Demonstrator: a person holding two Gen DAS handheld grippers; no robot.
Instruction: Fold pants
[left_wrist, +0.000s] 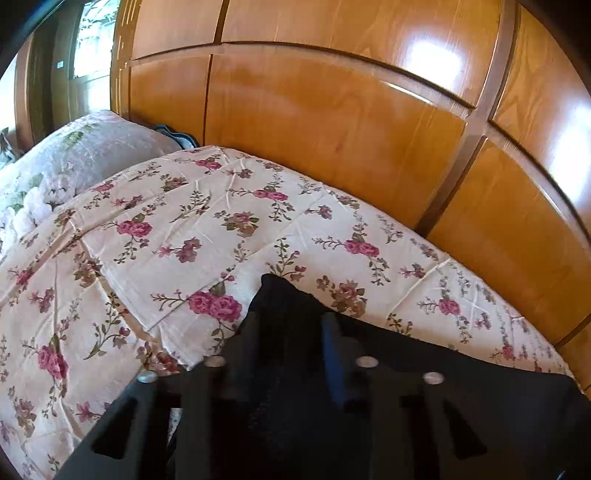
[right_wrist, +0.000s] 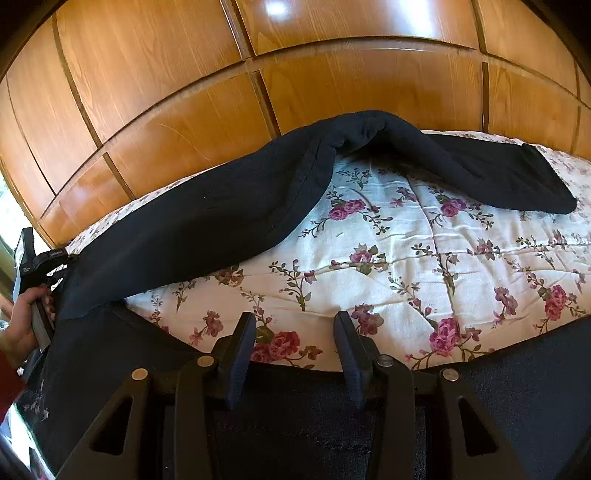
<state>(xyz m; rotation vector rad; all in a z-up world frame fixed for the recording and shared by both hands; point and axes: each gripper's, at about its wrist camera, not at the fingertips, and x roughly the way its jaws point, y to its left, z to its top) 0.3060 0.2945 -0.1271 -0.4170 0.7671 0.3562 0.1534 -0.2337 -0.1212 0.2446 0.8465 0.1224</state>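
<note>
The black pants (right_wrist: 207, 221) lie draped across the floral bedspread (right_wrist: 424, 258), arching from the lower left to the upper right of the right wrist view (wooden wardrobe panels (right_wrist: 177, 122) behind). The left gripper (left_wrist: 291, 325) is clamped on a bunched fold of the pants. The right gripper (right_wrist: 295, 332) has its jaws apart over bare bedspread, with dark fabric below them at the bottom edge.

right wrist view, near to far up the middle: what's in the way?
Right gripper with dark fingers → white quilted bedspread with pink roses → black fabric pants, draped across → glossy orange-brown wooden panelling.
</note>
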